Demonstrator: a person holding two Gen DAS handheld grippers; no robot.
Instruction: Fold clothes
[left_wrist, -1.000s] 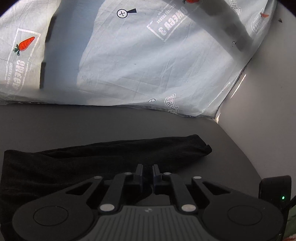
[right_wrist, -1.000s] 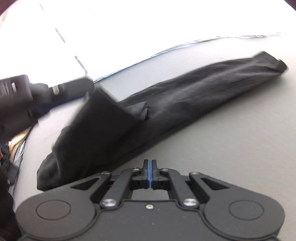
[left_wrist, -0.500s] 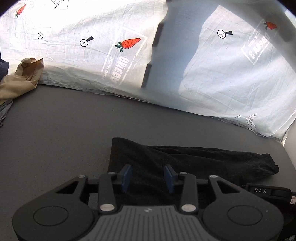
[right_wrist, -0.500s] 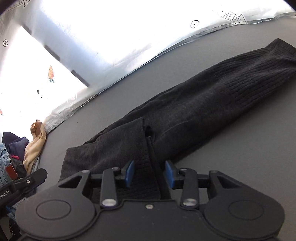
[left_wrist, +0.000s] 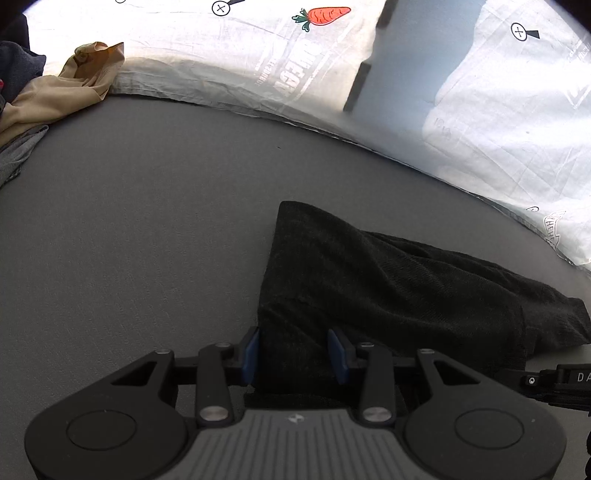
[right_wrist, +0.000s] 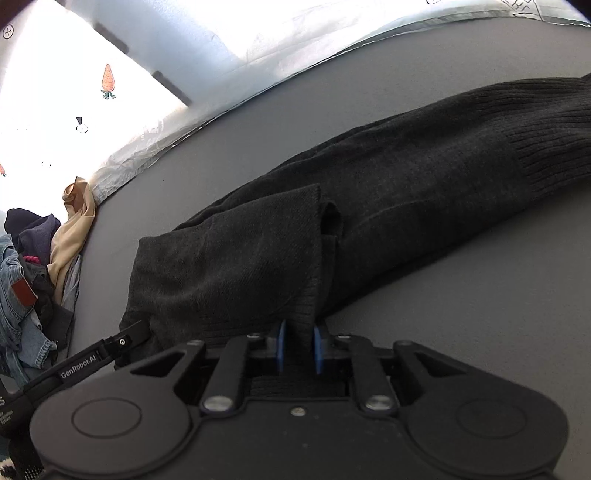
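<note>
Right claw (right_wrist: 298, 345) pinches black garment (right_wrist: 406, 184) hem thinly, left claw (left_wrist: 293, 350) gapes around it; fold may slip, bunching on worktop (left_wrist: 129, 221).

Black gripper bodies, silver screws, blue-padded fingers (left_wrist: 250, 356).

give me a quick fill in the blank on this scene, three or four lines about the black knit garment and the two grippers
1. The black knit garment lies on a ____ tabletop.
2. The right gripper has the garment's folded edge pinched between its ____ pads.
3. The left gripper is ____, with cloth between its fingers.
4. The print on the white sheet behind the table shows an orange ____.

Missing words: grey; blue; open; carrot
</note>
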